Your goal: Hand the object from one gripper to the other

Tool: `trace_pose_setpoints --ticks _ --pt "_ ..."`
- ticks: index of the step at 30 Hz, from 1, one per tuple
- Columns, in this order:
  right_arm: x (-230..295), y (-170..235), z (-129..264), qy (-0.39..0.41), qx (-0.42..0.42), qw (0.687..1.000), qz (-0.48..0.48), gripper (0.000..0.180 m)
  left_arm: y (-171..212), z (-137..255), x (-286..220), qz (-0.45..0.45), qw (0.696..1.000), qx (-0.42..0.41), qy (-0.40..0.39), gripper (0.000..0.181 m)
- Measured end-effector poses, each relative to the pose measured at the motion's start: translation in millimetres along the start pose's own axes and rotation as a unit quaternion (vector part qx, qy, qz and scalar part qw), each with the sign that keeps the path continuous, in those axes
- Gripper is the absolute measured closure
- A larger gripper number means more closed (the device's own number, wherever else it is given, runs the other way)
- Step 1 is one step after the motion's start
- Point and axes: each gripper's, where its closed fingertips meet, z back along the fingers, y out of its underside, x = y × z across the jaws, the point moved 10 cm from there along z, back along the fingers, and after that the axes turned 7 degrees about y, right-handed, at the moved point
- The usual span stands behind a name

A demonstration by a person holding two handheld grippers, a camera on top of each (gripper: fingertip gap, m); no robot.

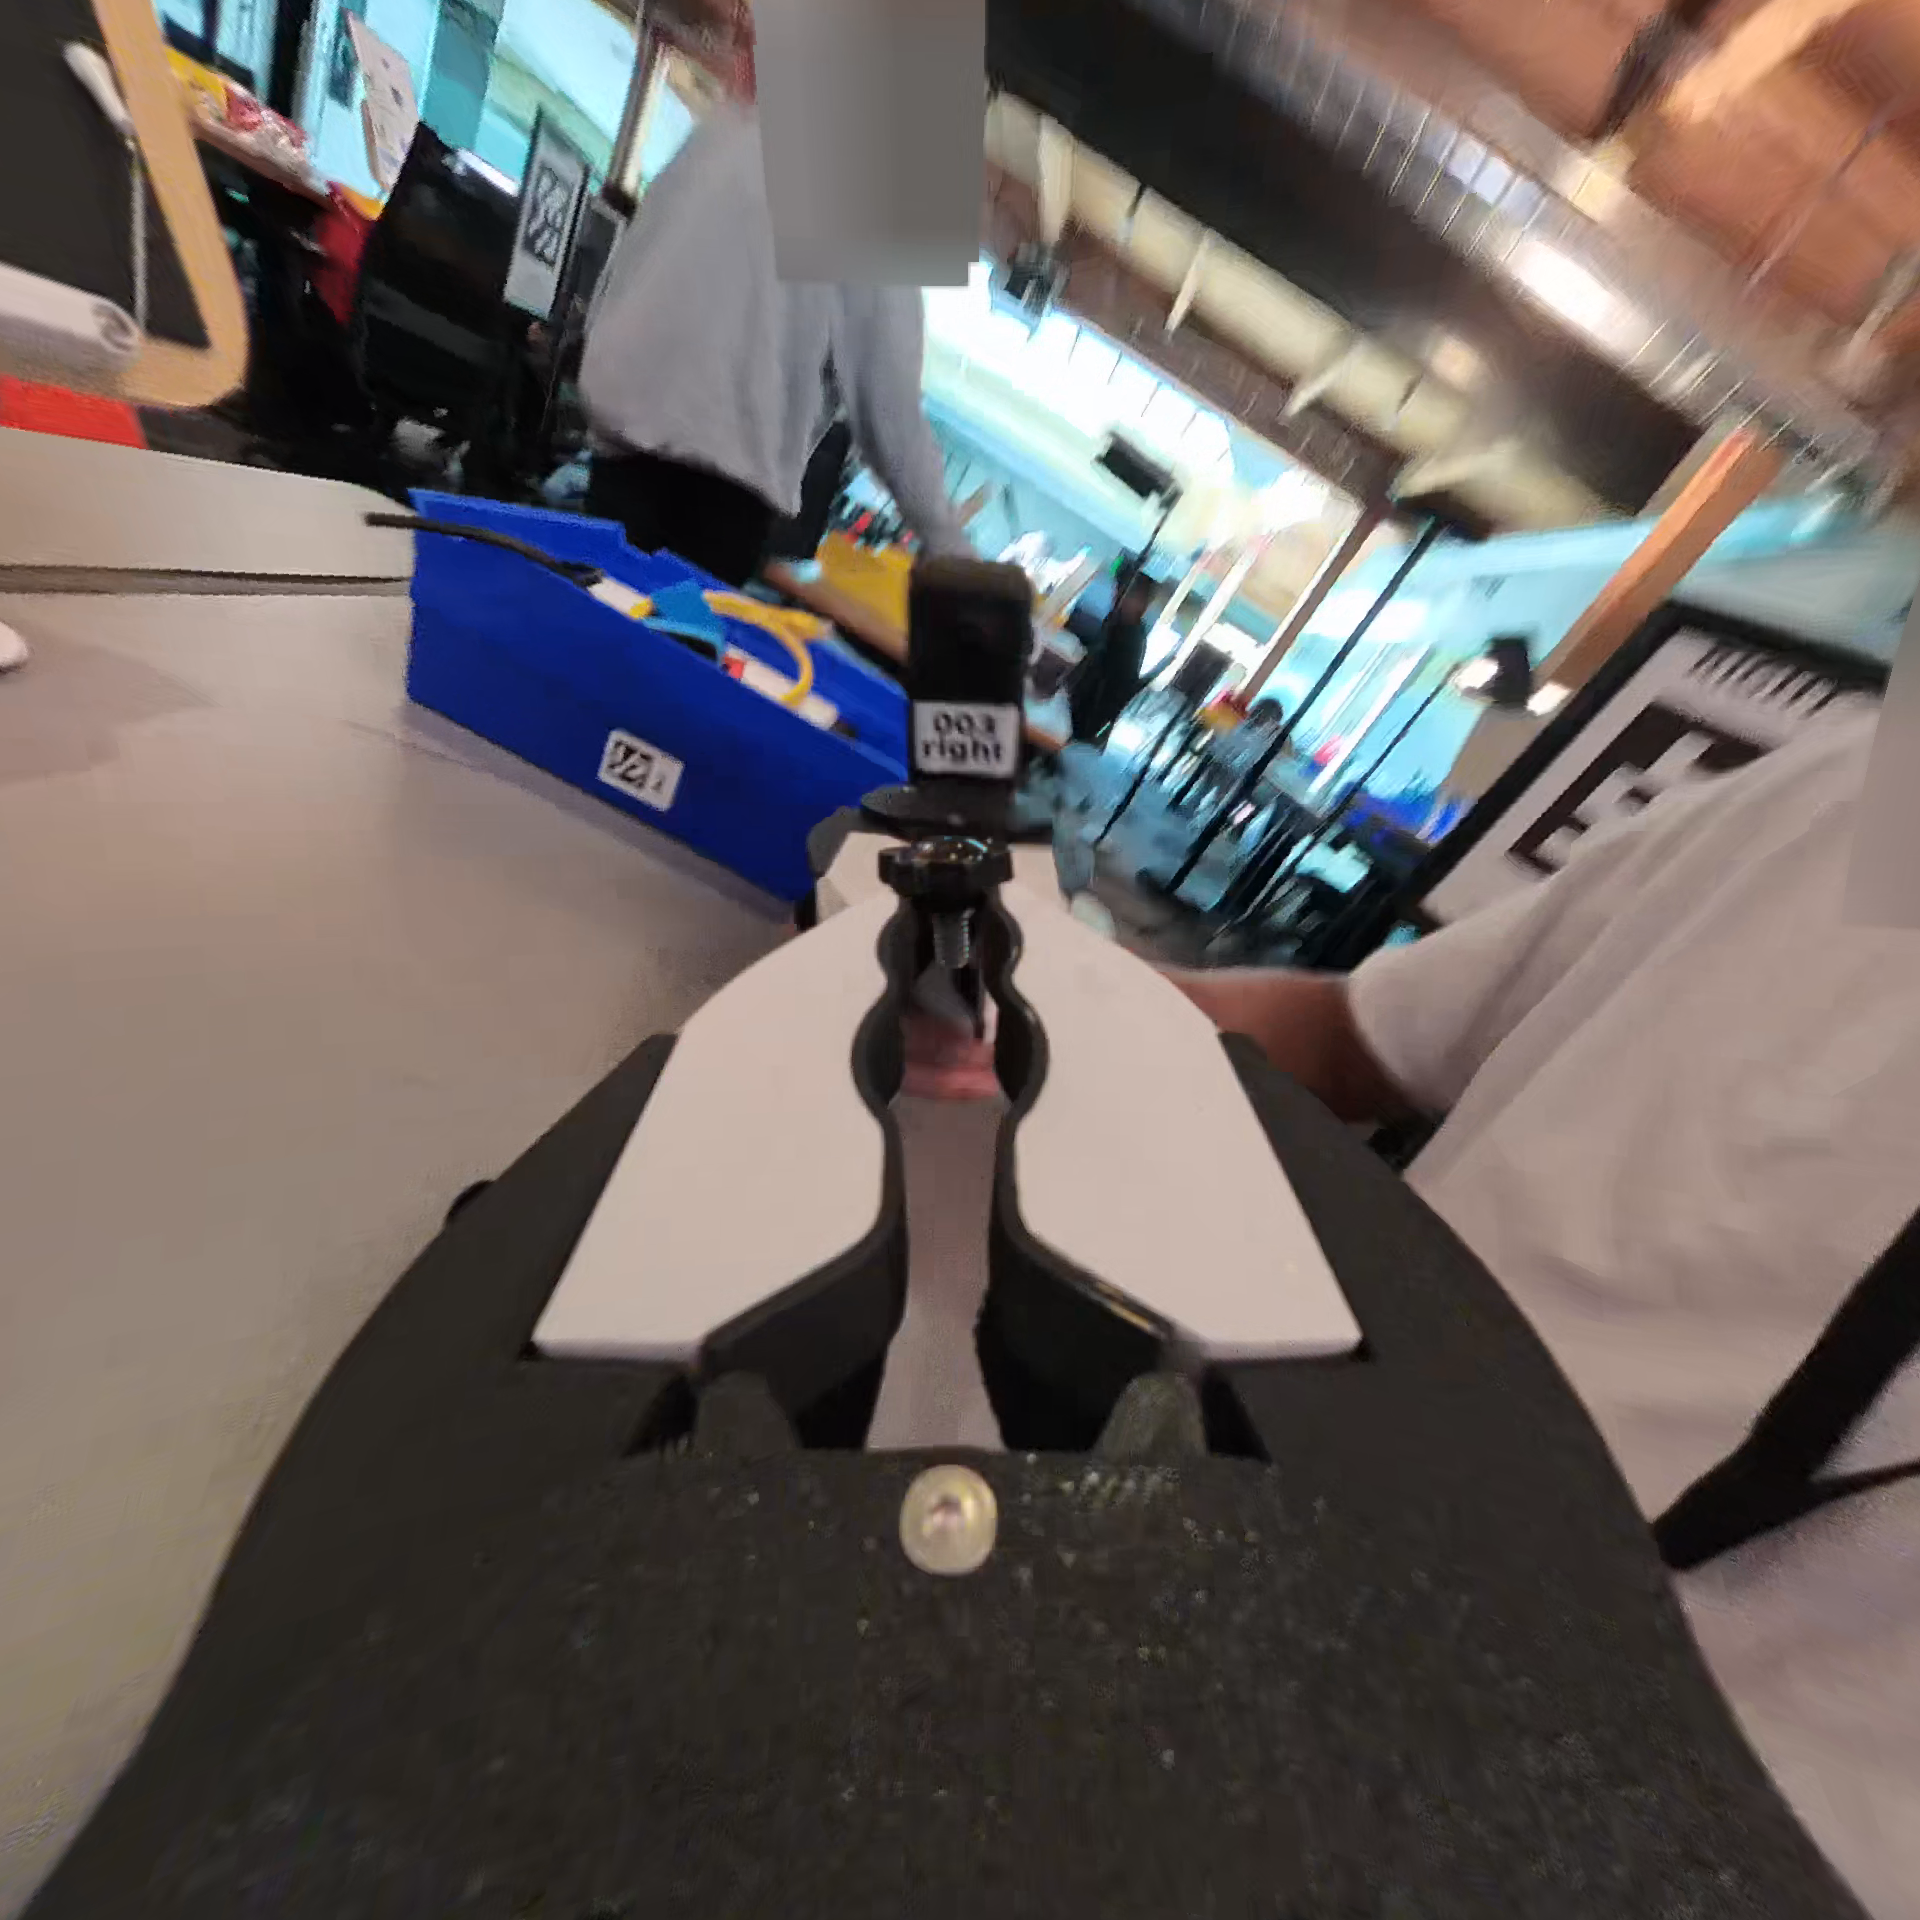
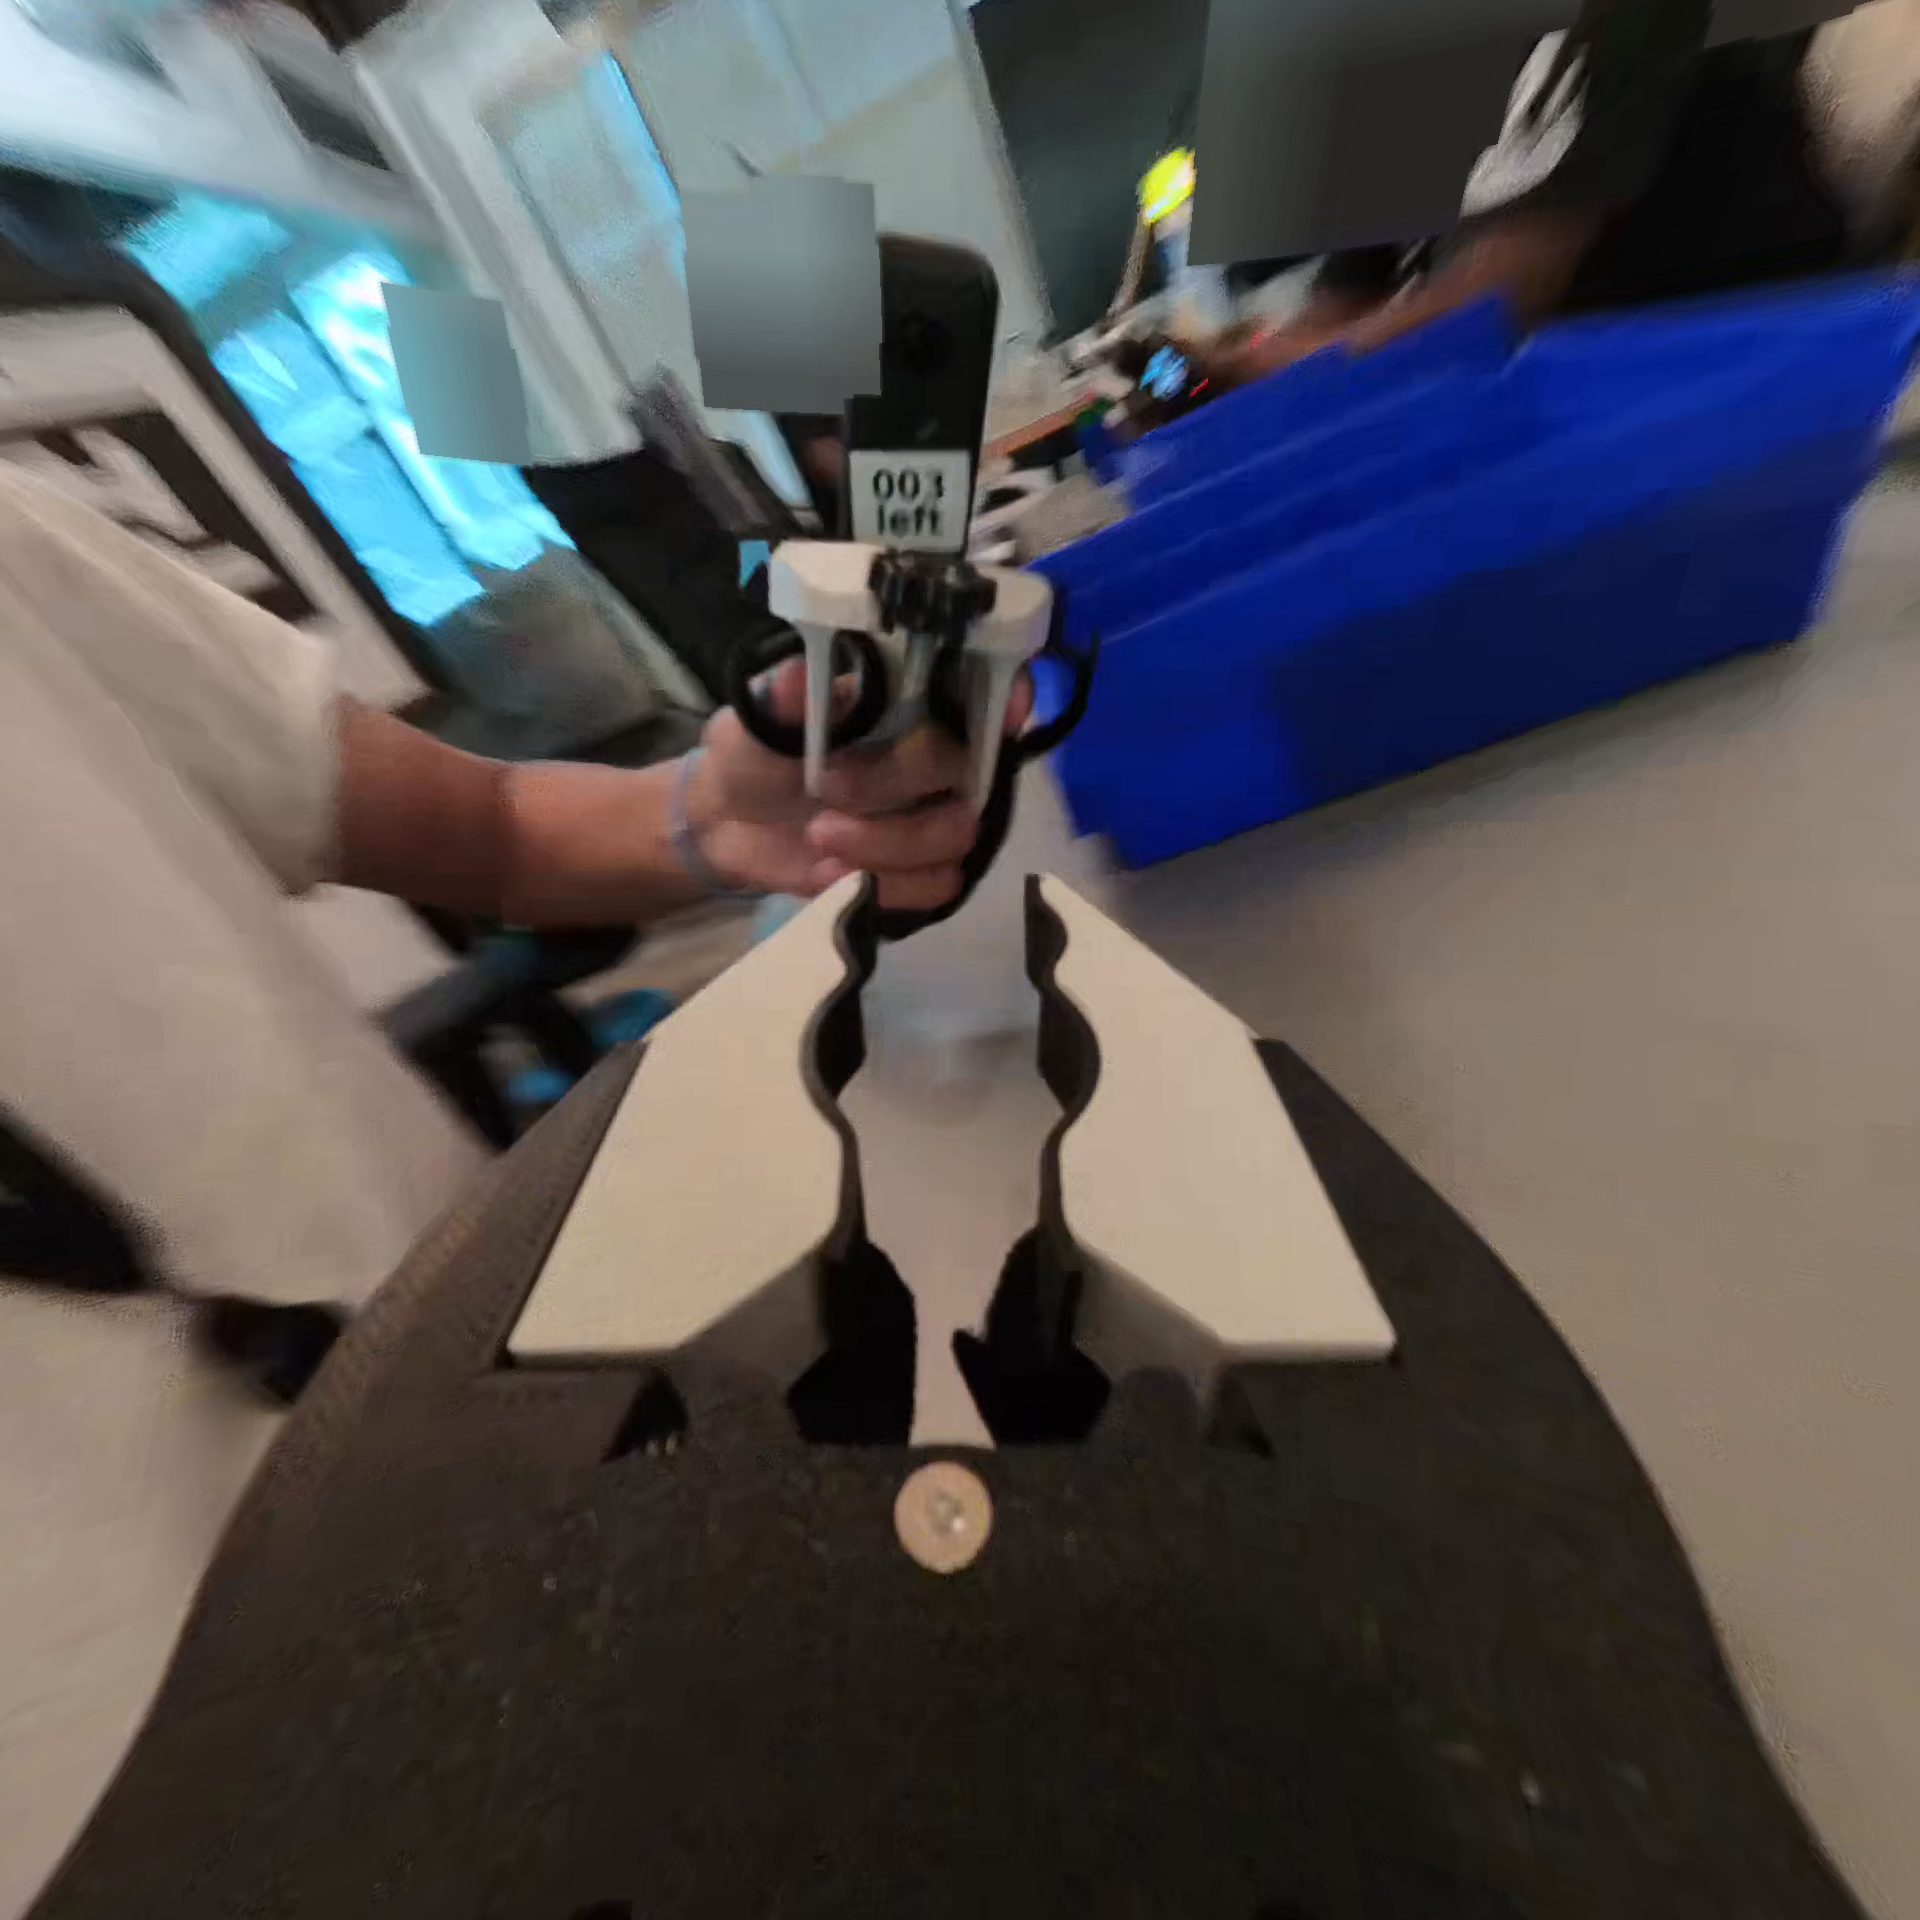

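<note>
We see the two grippers nose to nose above the grey bench (image 2: 1558,1039). The right gripper (image 2: 945,894) has its jaws spread wide, and only bare bench shows in the gap between them. Its tips reach almost to the hand (image 2: 831,821) that holds the left gripper (image 1: 951,935) from below.

In the left wrist view the left jaws are drawn close, leaving a slim gap. Motion blur (and the other gripper's mount right behind) keeps us from telling whether anything is clamped there.

The likeliest candidate for the thing being handed over is a small grey-silver piece (image 2: 912,691). It shows in the right wrist view between the left gripper's two white fingers (image 2: 821,717), just under its black knob. Its long axis runs steeply, with the upper end leaning towards picture right and the lower end towards picture left. We cannot tell whether it is a held item or a part of the gripper itself.

A blue bin (image 1: 623,686) stands on the bench beyond the grippers, with yellow and black cables inside it. A person in a grey top (image 1: 707,312) stands behind the bin.
</note>
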Motion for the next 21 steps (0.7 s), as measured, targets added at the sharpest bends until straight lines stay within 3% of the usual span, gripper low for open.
trace_pose_setpoints --ticks 2,4,10,12,17,21 --pt "13 -4 -4 0.054 -0.035 0.995 0.075 0.153 5 -3 1 0.020 0.999 -0.037 0.022 0.170" --pt "18 -9 -3 0.073 -0.070 0.992 0.080 0.162 9 -8 1 0.021 0.998 -0.046 0.031 0.170" --pt "13 -10 -7 -0.008 -0.067 0.996 -0.052 0.159 17 -18 0 -0.007 0.999 -0.038 0.028 0.170" --pt "11 -10 -5 -0.011 -0.064 0.996 -0.066 0.174 19 -21 -1 -0.023 0.999 -0.022 0.018 0.169" --pt "5 -6 -2 -0.009 -0.032 0.997 -0.076 0.175 21 -20 0 -0.046 0.999 0.018 -0.005 0.169" --pt "-2 -4 3 -0.037 0.005 0.987 -0.159 0.174 16 -12 -3 -0.117 0.991 0.037 -0.047 0.151"
